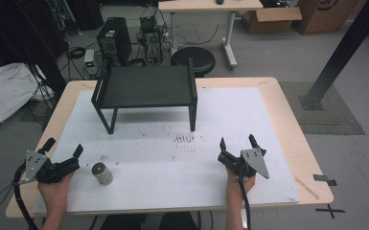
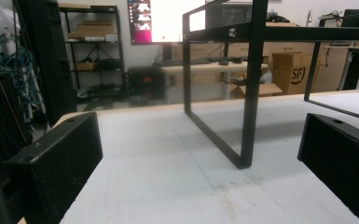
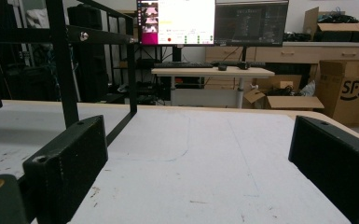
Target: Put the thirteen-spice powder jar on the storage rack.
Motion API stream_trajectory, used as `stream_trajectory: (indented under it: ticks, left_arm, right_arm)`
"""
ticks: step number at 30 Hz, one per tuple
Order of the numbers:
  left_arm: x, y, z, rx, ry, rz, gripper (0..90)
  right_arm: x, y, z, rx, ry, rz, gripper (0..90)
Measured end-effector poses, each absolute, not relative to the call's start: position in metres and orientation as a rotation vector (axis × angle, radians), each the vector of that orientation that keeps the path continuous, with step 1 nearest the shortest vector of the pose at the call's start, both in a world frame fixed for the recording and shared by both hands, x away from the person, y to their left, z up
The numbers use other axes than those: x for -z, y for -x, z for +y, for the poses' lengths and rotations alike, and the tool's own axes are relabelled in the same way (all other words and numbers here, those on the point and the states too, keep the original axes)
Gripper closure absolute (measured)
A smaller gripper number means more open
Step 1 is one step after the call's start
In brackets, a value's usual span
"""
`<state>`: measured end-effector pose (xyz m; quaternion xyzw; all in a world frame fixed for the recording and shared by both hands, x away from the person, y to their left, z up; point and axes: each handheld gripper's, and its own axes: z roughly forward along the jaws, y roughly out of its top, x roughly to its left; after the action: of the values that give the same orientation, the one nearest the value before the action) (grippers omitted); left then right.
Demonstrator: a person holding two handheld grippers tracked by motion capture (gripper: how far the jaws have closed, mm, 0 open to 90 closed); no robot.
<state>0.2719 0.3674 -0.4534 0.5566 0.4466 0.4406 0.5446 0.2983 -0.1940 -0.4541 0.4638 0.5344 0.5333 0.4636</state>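
Right now your left gripper (image 1: pixel 63 149) rests near the table's (image 1: pixel 287 120) left front edge with its jaws spread and nothing between them; the small grey canister (image 1: pixel 102 173) stands upright just to its right, apart from it. Your right gripper (image 1: pixel 237 143), also spread and holding nothing, sits well apart from it, with bare white mat (image 1: pixel 172 177) between. Behind stands the black rack (image 1: pixel 146 86); the canister's top is too small to read.
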Motion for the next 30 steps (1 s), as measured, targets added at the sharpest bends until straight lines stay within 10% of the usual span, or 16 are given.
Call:
stream_trajectory:
  ticks: [30]
  left_arm:
    - [0.4523, -0.2727, 0.371, -0.996, -1.309, 1.075, 0.2]
  right_arm:
    - [0.4539, -0.2986, -0.1938, -1.309, -1.139, 1.317, 3.9]
